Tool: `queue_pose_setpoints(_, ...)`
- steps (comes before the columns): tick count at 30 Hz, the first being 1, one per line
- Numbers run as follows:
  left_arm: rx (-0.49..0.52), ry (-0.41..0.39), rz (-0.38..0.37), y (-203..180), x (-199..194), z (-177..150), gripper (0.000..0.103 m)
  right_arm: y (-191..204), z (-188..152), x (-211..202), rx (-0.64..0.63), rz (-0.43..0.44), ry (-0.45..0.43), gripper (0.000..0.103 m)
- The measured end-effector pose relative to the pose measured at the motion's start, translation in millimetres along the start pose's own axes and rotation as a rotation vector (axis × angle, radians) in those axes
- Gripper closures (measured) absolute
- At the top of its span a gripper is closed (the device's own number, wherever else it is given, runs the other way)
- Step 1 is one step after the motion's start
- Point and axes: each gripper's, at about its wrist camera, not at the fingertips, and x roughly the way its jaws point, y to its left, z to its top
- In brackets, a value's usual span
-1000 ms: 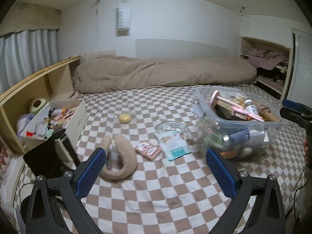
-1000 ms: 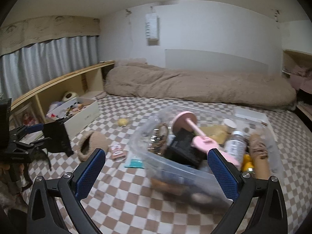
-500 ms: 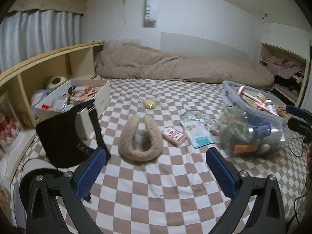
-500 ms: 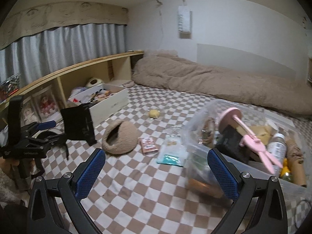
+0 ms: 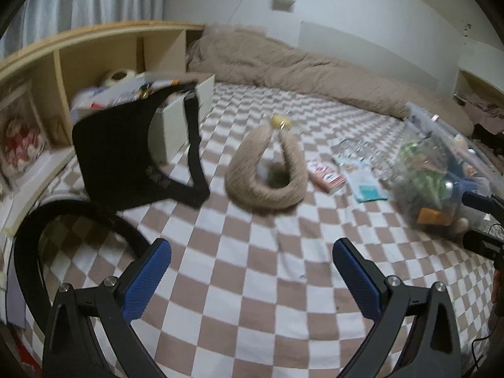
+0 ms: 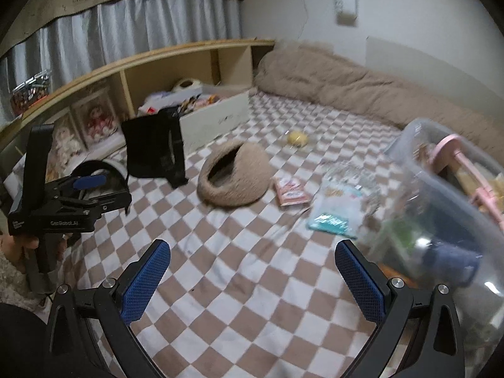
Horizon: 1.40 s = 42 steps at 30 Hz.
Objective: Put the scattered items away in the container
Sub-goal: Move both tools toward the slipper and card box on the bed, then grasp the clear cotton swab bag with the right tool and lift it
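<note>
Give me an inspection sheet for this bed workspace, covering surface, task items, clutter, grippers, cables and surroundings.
Surface: checkered bedspread, brown and white, slightly wrinkled.
Job's things: clear container, already part full; fuzzy tan slipper, pink packet, teal-edged pouch and small yellow item lie loose on the bed.
Clutter: black visor cap and a black ring-shaped item near the bed's edge.
Grippers: left gripper and right gripper, fingers apart, both empty.
Cables: thin black cable at the lower right of the left view.
Surroundings: white box of small items, wooden shelf, grey curtain, beige duvet.
</note>
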Motion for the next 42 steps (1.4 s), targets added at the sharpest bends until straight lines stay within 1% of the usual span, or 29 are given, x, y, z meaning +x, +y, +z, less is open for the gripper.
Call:
queue_pose_setpoints(5, -0.028, 0.049, 0.023, 10, 24, -16, 0.000, 7, -7, 43, 0.000, 0.032, 0.078, 0.000)
queue_pose_setpoints(9, -0.032, 0.092, 0.042, 15, 43, -26, 0.000, 11, -16, 75, 0.025, 0.065, 0.125, 0.000)
queue_pose_setpoints(12, -0.043, 0.113, 0.052, 20, 57, -33, 0.000, 11, -24, 97, 0.034, 0.068, 0.169, 0.000)
queue_pose_setpoints(17, -0.048, 0.156, 0.062, 21, 80, -42, 0.000, 3, -38, 129, 0.068, 0.047, 0.231, 0.000)
queue_pose_setpoints(22, -0.007, 0.187, 0.083, 16, 95, -45, 0.000, -5, -49, 151, 0.095, -0.024, 0.286, 0.000)
queue_pose_setpoints(28, 0.021, 0.210, 0.114, 14, 99, -48, 0.000, -3, -60, 155, 0.064, -0.050, 0.277, 0.000)
queue_pose_setpoints(32, 0.033, 0.215, 0.135, 13, 101, -49, 0.000, -10, -52, 161, 0.062, -0.028, 0.312, 0.000)
queue_pose_setpoints(36, 0.028, 0.206, 0.133, 14, 100, -51, 0.000, -29, -31, 175, 0.096, -0.099, 0.322, 0.000)
queue_pose_setpoints(38, 0.021, 0.195, 0.127, 16, 99, -53, 0.000, -40, -18, 181, 0.098, -0.123, 0.301, 0.000)
queue_pose_setpoints(42, 0.016, 0.180, 0.122, 16, 99, -54, 0.000, -60, 17, 190, 0.086, -0.187, 0.228, 0.000)
